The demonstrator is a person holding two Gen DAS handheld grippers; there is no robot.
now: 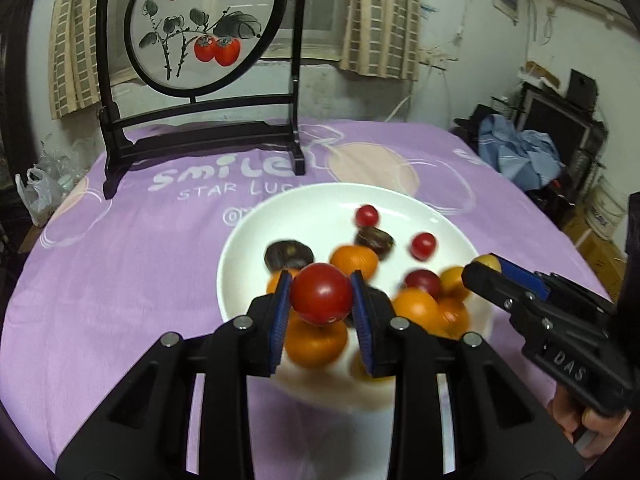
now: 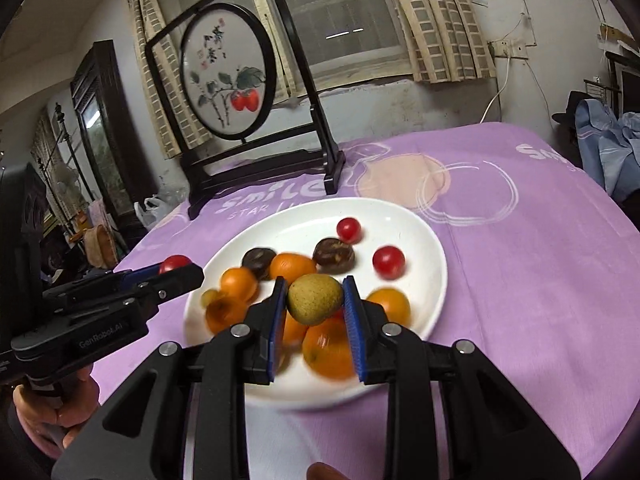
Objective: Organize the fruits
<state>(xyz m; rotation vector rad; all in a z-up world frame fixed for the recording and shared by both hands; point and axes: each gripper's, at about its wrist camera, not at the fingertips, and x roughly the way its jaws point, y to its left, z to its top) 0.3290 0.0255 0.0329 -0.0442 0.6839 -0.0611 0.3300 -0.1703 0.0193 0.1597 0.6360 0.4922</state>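
Note:
A white plate (image 1: pixel 256 236) on the purple cloth holds several orange fruits (image 1: pixel 354 260), two dark brown fruits (image 1: pixel 289 254) and small red tomatoes (image 1: pixel 423 245). My left gripper (image 1: pixel 321 298) is shut on a red tomato (image 1: pixel 321 294) above the plate's near side. My right gripper (image 2: pixel 315 300) is shut on a yellow-green fruit (image 2: pixel 315 298) above the plate (image 2: pixel 424 240). The right gripper shows at the right of the left wrist view (image 1: pixel 490 266), the left gripper at the left of the right wrist view (image 2: pixel 176 270).
A black-framed round painted screen (image 1: pixel 202 20) stands on the cloth behind the plate. A plastic bag (image 1: pixel 40 194) lies past the table's left edge. Blue clothing (image 1: pixel 520 152) and boxes lie beyond the right edge. The purple cloth (image 1: pixel 120 260) surrounds the plate.

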